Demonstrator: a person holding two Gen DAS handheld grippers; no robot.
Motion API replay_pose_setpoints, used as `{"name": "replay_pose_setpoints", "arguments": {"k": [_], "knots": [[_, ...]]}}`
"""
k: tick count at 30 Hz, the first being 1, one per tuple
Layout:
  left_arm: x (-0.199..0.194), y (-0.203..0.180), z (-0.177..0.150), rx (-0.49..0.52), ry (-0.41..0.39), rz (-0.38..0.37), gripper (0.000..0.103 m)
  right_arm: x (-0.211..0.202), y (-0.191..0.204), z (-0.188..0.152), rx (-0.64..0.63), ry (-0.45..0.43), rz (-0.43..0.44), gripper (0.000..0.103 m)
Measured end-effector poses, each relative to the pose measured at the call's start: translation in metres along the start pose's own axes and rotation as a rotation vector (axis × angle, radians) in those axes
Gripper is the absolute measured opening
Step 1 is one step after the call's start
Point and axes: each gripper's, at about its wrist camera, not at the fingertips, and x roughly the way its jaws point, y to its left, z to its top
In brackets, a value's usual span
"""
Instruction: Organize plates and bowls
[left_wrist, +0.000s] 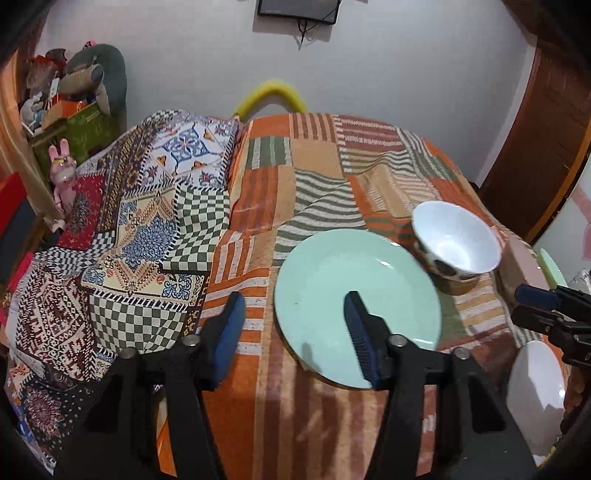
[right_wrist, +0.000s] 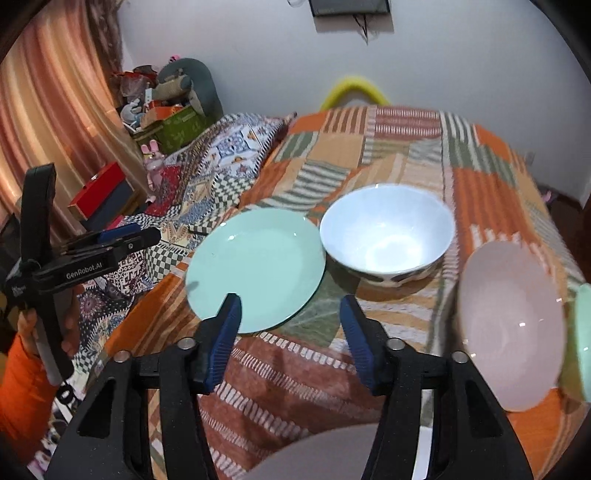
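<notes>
A mint green plate (left_wrist: 343, 291) (right_wrist: 258, 266) lies flat on the striped orange bedspread (left_wrist: 280, 206). A white bowl with dark spots (left_wrist: 456, 240) (right_wrist: 388, 232) stands upright just right of it. A pale pink plate (right_wrist: 509, 325) lies further right, with another mint green plate (right_wrist: 585, 332) at the frame edge beyond it. My left gripper (left_wrist: 295, 314) is open and empty, hovering over the green plate's left rim. My right gripper (right_wrist: 290, 317) is open and empty, above the bedspread in front of the green plate and bowl. A white dish (left_wrist: 535, 384) shows at lower right.
A patchwork quilt (left_wrist: 140, 229) covers the bed's left half. Boxes and toys (left_wrist: 70, 110) pile up at the far left, by a curtain (right_wrist: 55, 129). A wooden door (left_wrist: 535, 129) stands at right. A grey-white round dish (right_wrist: 317, 458) sits under my right gripper.
</notes>
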Motion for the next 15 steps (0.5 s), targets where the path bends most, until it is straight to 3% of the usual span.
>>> {"name": "replay_pose_setpoints", "arguments": {"k": [5,7,15], "knots": [[0.031,0.017,0.001,-0.026,0.038,-0.034,0.033,0.024,0.001,0.004,-0.010,0.060,-0.015,0.035],[0.042,0.019,0.001,-0.026,0.050,-0.046,0.028,0.033,0.001,0.005,-0.017,0.088,-0.018,0.027],[0.075,0.028,-0.007,-0.040,0.093,-0.076,0.024,0.063,-0.004,0.007,0.009,0.165,-0.014,0.026]]}}
